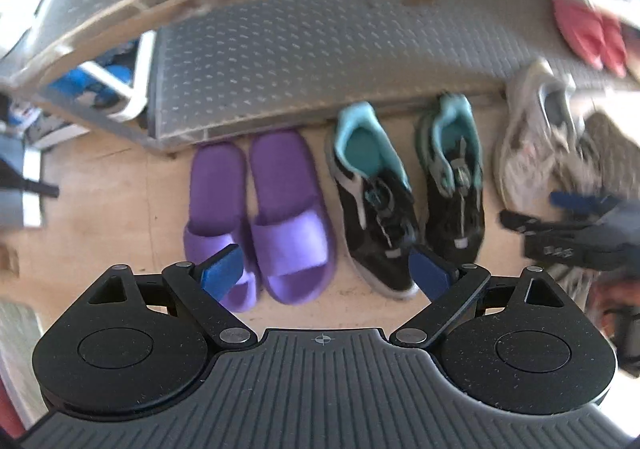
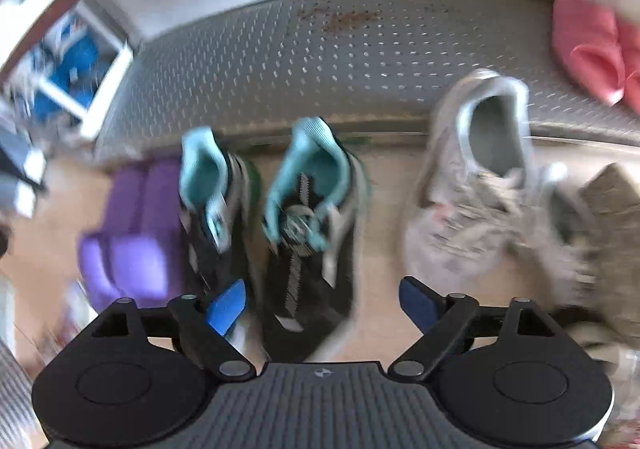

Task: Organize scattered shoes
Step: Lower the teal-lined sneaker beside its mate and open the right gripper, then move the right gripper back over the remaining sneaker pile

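Three pairs lined up: purple slides (image 1: 256, 217), black-and-teal trainers (image 1: 408, 193) and, off to the right, grey trainers (image 1: 536, 137), all on the floor with heels against the rack.
Rack: perforated metal shelf (image 1: 304, 61) runs across the top of both views, and red slippers (image 1: 588, 35) sit on it at the far right.
Floor: pale wood (image 1: 100, 217), bare in front of the toes.
Grey pair: one shoe stands heel to the rack, long axis running toward the camera; its mate (image 2: 600, 233) lies skewed and partly under it at the right edge, blurred, so its exact lie cannot be told.
Which way it lies: up and to the right of the right gripper (image 2: 324, 303), which hangs over the right black-and-teal trainer (image 2: 312, 249).
Nearer hand: the right, by judgement; in the left wrist view it shows beside the grey toe while the left gripper (image 1: 324, 269) hovers between the slides and the left black trainer.
Right tongs: blue pads spread wide, nothing pinched, the black toe merely lying below the gap.
Left tongs: wide apart too, empty.
Likely next: the skewed grey shoe wants turning to match its mate.
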The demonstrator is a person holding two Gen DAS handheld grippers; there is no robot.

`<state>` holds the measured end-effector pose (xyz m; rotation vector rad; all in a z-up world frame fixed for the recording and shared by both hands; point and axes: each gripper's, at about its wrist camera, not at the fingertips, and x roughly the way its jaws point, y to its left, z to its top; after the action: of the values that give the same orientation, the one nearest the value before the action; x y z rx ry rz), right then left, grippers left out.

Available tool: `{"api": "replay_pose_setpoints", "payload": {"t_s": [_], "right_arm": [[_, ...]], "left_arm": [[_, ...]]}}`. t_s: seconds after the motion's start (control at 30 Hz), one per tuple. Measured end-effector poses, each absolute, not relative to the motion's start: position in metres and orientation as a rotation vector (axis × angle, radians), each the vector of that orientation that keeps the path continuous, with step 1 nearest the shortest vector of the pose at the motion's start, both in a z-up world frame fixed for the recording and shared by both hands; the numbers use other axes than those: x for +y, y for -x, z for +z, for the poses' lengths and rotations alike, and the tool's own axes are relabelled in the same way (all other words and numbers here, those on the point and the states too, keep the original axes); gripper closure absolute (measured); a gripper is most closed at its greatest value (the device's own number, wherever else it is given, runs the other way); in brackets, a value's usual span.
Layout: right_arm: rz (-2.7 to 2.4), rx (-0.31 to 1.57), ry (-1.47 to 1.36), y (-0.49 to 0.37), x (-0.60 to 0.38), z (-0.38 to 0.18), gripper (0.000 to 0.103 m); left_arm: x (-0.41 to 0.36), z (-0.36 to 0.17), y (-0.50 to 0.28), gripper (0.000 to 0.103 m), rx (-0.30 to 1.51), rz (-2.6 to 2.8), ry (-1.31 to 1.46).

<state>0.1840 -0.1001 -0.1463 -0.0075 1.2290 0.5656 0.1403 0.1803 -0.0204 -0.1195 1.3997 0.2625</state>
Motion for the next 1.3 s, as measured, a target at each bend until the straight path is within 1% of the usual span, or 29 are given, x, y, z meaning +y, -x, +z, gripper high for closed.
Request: {"api": "replay_pose_setpoints", "payload": {"t_s": [0.17, 0.23, 0.33, 0.4, 0.47, 0.53, 0.6, 0.67, 0.7, 0.73, 0.8, 0.87, 0.9, 0.97, 1.0, 1.1, 1.17, 1.23, 1.3], "right_arm": [[0.544, 1.263, 0.058, -0.196, -0.061, -0.193, 0.011], [0.541, 1.304, 0.151, -0.198, -0.043, -0.219, 0.014], [0.534, 1.362, 0.196, -0.199, -0.027, -0.249, 0.017], [0.495, 1.374, 0.174, -0.199, -0.022, -0.254, 0.018], [0.444, 1.360, 0.132, -0.197, -0.014, -0.253, 0.025], [0.456, 1.347, 0.150, -0.191, 0.001, -0.249, 0.027], [0.473, 1.342, 0.181, -0.187, 0.016, -0.246, 0.027], [0.418, 1.369, 0.171, -0.191, 0.024, -0.249, 0.021], [0.417, 1.386, 0.166, -0.194, 0.024, -0.252, 0.020], [0.426, 1.407, 0.161, -0.198, 0.021, -0.251, 0.022], [0.444, 1.423, 0.151, -0.199, 0.012, -0.239, 0.023], [0.457, 1.398, 0.149, -0.193, -0.002, -0.219, 0.014], [0.465, 1.384, 0.147, -0.189, -0.012, -0.206, 0.014], [0.494, 1.382, 0.143, -0.176, -0.046, -0.166, 0.014], [0.488, 1.384, 0.139, -0.172, -0.057, -0.154, 0.014], [0.444, 1.385, 0.102, -0.138, -0.133, -0.077, 0.011], [0.409, 1.348, 0.017, -0.113, -0.175, -0.048, 0.003], [0.383, 1.280, -0.134, -0.075, -0.223, -0.024, 0.002], [0.358, 1.247, -0.262, -0.050, -0.254, -0.033, 0.002]], "left_arm": [[0.197, -0.012, -0.150, 0.009, 1.366, 0.331, 0.141], [0.200, -0.011, -0.153, 0.009, 1.371, 0.323, 0.159], [0.201, -0.010, -0.154, 0.009, 1.376, 0.309, 0.175], [0.202, -0.007, -0.155, 0.009, 1.374, 0.296, 0.184], [0.201, -0.003, -0.156, 0.009, 1.366, 0.286, 0.185], [0.200, -0.001, -0.155, 0.009, 1.361, 0.277, 0.187], [0.200, 0.001, -0.155, 0.009, 1.358, 0.277, 0.188], [0.198, -0.001, -0.155, 0.009, 1.368, 0.279, 0.176], [0.196, -0.002, -0.155, 0.009, 1.374, 0.277, 0.166], [0.193, -0.004, -0.156, 0.009, 1.381, 0.269, 0.153], [0.183, -0.005, -0.157, 0.009, 1.388, 0.239, 0.123], [0.171, -0.004, -0.158, 0.009, 1.389, 0.199, 0.093], [0.164, -0.004, -0.158, 0.009, 1.388, 0.177, 0.078], [0.151, -0.004, -0.156, 0.009, 1.382, 0.146, 0.042], [0.144, -0.006, -0.154, 0.009, 1.379, 0.133, 0.020], [0.120, -0.012, -0.140, 0.009, 1.374, 0.087, -0.053], [0.106, -0.017, -0.127, 0.009, 1.382, 0.054, -0.075], [0.092, -0.024, -0.102, 0.009, 1.438, 0.020, -0.053], [0.085, -0.027, -0.082, 0.009, 1.469, 0.008, -0.041]]}}
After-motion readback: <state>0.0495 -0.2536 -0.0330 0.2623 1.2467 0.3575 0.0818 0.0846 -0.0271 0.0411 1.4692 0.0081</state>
